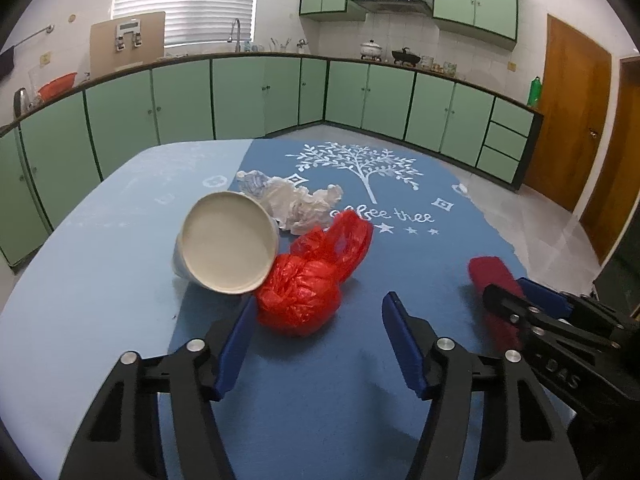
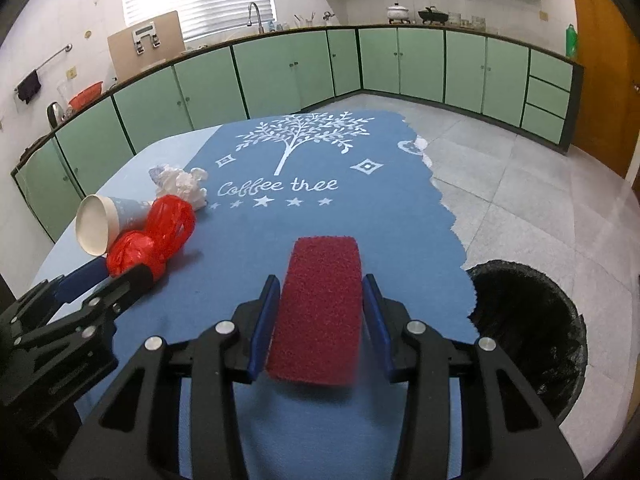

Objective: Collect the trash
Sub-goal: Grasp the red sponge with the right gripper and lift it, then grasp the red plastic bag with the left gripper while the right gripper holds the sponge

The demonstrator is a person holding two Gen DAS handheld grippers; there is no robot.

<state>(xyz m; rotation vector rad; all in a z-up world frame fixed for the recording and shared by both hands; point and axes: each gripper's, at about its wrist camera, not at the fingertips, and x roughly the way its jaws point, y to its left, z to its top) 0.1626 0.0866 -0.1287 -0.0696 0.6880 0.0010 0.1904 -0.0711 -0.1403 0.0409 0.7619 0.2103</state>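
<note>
Right hand-held gripper (image 2: 320,300) is clamped on the red sponge (image 2: 320,304), probably headed for the bin (image 2: 532,320); left hand-held gripper (image 1: 318,316) is apart, lining up the red bag (image 1: 304,296).

Green cabinets (image 1: 256,96) line the kitchen walls beyond a blue tablecloth (image 2: 320,216).

Between the jaws of the right gripper (image 2: 320,304): a sponge (image 2: 318,308), on the cloth (image 2: 400,216). Off to the right of those jaws, below the table edge: a bin (image 2: 532,320). Ahead of the left gripper (image 1: 320,320), just past its left jaw: a crumpled bag (image 1: 308,288), touching a tipped cup (image 1: 228,244) further left. Behind both, crumpled paper (image 1: 296,204). Well right of those jaws, the sponge.
</note>
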